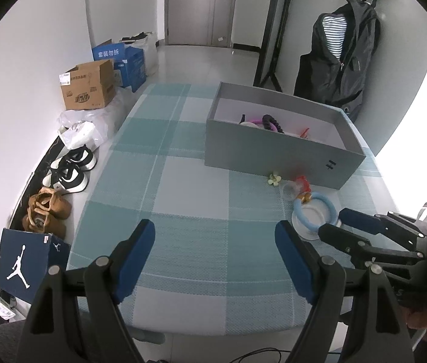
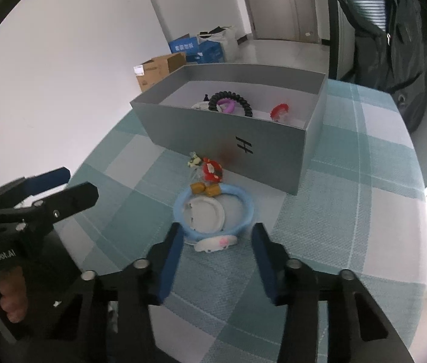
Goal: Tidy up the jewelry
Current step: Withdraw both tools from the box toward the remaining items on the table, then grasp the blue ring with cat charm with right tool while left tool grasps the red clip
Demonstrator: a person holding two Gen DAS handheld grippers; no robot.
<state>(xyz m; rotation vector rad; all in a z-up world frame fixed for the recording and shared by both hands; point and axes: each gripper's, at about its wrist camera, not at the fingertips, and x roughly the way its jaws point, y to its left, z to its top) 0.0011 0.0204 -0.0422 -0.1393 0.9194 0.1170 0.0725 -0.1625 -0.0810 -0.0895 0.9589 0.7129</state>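
Observation:
A light-blue ring lies on the checked cloth in front of the open grey box, around a white disc. A small white piece with a pink spot rests at the ring's near edge. My right gripper straddles that piece and the ring's near edge, jaws narrow, pads apart from both. Amber beads, a red trinket and a yellow flower clip lie nearer the box. Inside are a black beaded bracelet and a purple ring. My left gripper is open over bare cloth.
The table's left edge drops to a floor with shoes, a cardboard box and a dark blue shoebox. A dark jacket hangs behind the grey box. A person's hand holds the left gripper's handle.

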